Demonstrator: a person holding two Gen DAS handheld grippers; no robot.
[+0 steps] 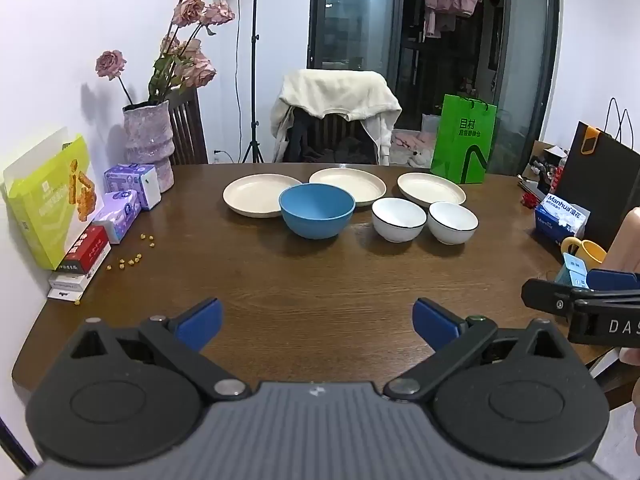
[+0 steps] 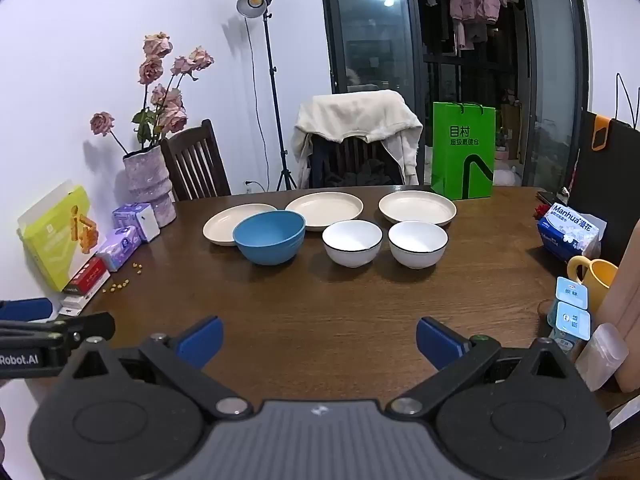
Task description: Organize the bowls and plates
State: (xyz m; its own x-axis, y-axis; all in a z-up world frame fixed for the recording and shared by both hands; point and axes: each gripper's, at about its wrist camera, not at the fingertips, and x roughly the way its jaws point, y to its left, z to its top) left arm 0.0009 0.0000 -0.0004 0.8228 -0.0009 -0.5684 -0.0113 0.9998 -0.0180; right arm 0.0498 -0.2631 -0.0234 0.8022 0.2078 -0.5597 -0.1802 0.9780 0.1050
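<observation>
Cream-coloured, shallow and matte, three plates are sitting in a row across the far side of the brown wooden table (image 1: 320, 280), well ahead of both tools: left plate (image 1: 260, 194), middle plate (image 1: 352, 184) and right plate (image 1: 431, 193). Just nearer to me, a blue bowl (image 1: 317, 215) is standing ahead of my left gripper (image 1: 317, 322), overlapping the left plate's rim in both views; I cannot tell whether it is touching it. To its right, two white bowls with thin dark rims, one bowl (image 1: 398, 219) and its twin (image 1: 453, 222), are standing just beside each other, ahead and slightly right of the left gripper. All six pieces are upright and look empty.

I am holding the left gripper spread wide over bare wood, with nothing between its blue pads (image 1: 200, 322). The right gripper (image 2: 319, 340) is likewise gaping, gripping nothing, with the white bowls straight ahead of it. At its right, a yellow mug (image 2: 596, 282) is standing near the table edge.
</observation>
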